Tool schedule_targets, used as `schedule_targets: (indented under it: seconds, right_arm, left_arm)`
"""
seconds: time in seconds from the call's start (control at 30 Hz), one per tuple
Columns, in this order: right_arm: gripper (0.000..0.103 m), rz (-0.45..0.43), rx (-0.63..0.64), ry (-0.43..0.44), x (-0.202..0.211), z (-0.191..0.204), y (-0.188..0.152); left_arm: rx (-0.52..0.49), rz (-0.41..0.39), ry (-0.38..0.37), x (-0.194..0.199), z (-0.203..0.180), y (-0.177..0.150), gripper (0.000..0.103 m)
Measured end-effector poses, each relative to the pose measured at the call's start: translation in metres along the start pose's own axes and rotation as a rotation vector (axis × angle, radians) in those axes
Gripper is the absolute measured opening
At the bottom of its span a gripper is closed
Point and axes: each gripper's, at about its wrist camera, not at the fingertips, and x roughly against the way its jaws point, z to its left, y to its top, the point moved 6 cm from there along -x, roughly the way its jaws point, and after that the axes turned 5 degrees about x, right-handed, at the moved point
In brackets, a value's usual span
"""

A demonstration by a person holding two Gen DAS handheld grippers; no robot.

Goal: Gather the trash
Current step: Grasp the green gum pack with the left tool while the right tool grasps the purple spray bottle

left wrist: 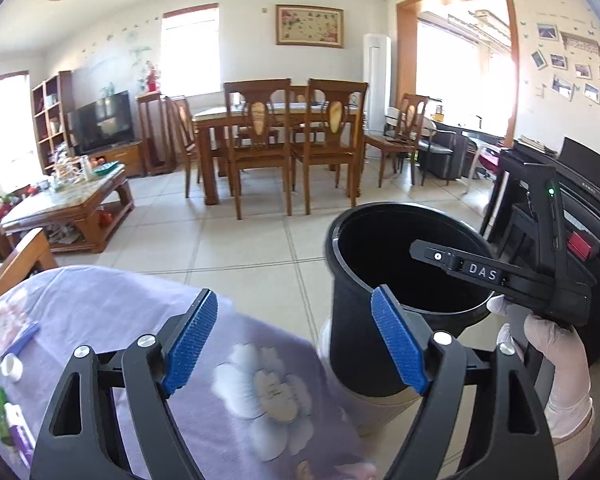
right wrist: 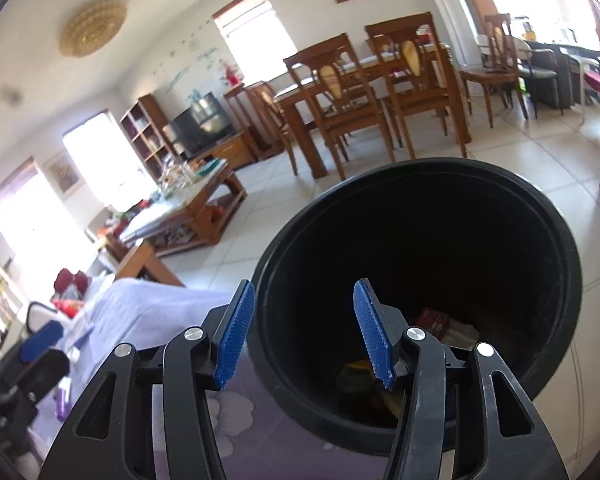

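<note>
Both claws spread and empty at the black bin (right wrist: 420, 280): right claw (right wrist: 304, 336) straddles its near rim, left claw (left wrist: 296, 344) nearer the leftover trash (left wrist: 10, 368) lying down-left on the floral bedspread (left wrist: 140, 320).

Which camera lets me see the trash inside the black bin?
The right wrist view. It looks down into the black bin, so the trash at the bottom shows. The left wrist view sees the same bin from the side, and its inside just looks dark.
</note>
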Motion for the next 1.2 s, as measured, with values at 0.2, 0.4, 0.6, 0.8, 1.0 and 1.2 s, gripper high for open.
schedule_targets:
  seconds: [0.2,0.4,0.6,0.8,1.0,1.2]
  right_arm:
    - [0.068,0.11,0.202,0.124,-0.021,0.091,-0.032]
    - [0.068,0.194,0.355,0.262,-0.023,0.181,-0.069]
    - [0.068,0.225,0.497,0.392,-0.014,0.279,-0.093]
    - [0.068,0.254,0.631,0.458,-0.01,0.359,-0.121]
    - [0.065,0.3,0.704,0.47,-0.025,0.403,-0.137]
    - [0.064,0.331,0.778,0.446,-0.046,0.435,-0.146]
  left_arm:
    - [0.174,0.034,0.184,0.045,0.115,-0.032,0.098]
    - [0.398,0.056,0.361,0.09,0.232,-0.064,0.098]
    - [0.507,0.15,0.448,0.1,0.302,-0.095,0.098]
    - [0.499,0.206,0.462,0.086,0.317,-0.102,0.097]
    - [0.557,0.233,0.42,0.071,0.335,-0.108,0.086]
    - [0.559,0.223,0.416,0.068,0.348,-0.116,0.073]
